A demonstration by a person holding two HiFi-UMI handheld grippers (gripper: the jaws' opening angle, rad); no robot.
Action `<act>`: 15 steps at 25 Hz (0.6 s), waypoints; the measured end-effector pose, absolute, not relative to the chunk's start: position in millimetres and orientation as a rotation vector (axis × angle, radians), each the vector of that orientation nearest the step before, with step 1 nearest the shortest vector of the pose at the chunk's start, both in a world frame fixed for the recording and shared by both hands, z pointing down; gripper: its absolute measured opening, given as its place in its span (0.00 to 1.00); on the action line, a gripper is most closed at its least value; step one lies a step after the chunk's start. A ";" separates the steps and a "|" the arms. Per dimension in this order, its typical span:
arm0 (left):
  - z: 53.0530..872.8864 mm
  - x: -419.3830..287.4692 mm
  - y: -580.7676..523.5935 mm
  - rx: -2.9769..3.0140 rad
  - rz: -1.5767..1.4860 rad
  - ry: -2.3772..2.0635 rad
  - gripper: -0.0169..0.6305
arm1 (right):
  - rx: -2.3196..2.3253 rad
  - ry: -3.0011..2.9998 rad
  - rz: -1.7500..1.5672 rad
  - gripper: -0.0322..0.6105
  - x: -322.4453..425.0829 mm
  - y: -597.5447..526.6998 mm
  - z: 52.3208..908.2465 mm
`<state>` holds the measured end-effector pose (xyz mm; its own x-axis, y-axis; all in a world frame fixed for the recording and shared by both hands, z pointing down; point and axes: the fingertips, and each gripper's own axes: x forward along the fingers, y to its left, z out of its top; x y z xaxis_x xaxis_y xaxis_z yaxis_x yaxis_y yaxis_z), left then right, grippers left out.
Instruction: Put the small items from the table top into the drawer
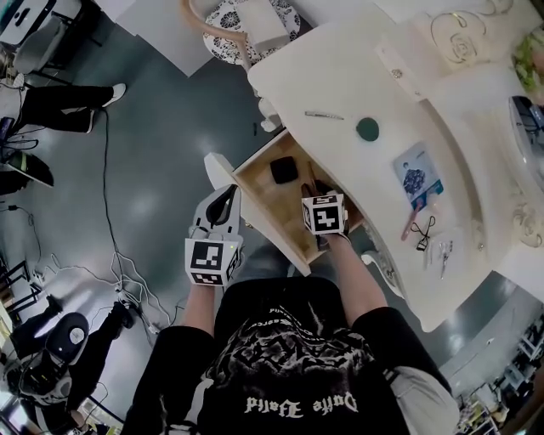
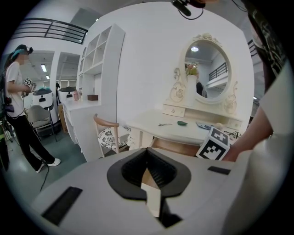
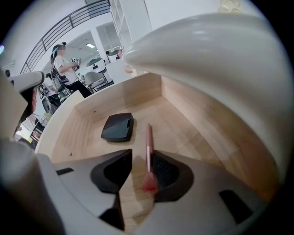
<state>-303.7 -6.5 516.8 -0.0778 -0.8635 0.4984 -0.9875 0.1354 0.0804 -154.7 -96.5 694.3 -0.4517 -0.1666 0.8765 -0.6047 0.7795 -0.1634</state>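
The drawer (image 1: 259, 202) stands pulled out from the worktop's (image 1: 340, 68) front edge, and in it a brush (image 3: 148, 147) lies just beside a flat case (image 1: 284, 170). On the worktop a pin (image 1: 324, 115) and a round piece (image 1: 367, 129) lie near that edge. A card (image 1: 418, 174), a curler (image 1: 422, 231) and scissors (image 1: 444, 255) lie toward its right end.

Your desk (image 1: 340, 76) cream-white, drawer (image 1: 276, 217) pale wood inside, black compact (image 1: 284, 170) and pink brush (image 3: 148, 142) in it, dark green disc (image 1: 367, 129), chair cushion (image 1: 223, 19) black-and-white floral

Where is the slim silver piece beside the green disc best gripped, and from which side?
Take the slim silver piece at mid-length, jaws across its narrow width, from above: it lies flat on the table top, long and thin, so a side approach probably finds little to pinch.
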 end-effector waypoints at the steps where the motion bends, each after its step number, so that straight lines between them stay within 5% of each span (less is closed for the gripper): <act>1: 515.1 -301.8 -7.0 1.787 0.401 -1.993 0.05 | 0.572 -2.016 0.576 0.27 -153.5 -94.4 691.8; 15: 508.1 -273.6 -14.9 1.868 0.376 -1.959 0.05 | 0.538 -2.148 0.588 0.30 -155.0 -80.0 641.2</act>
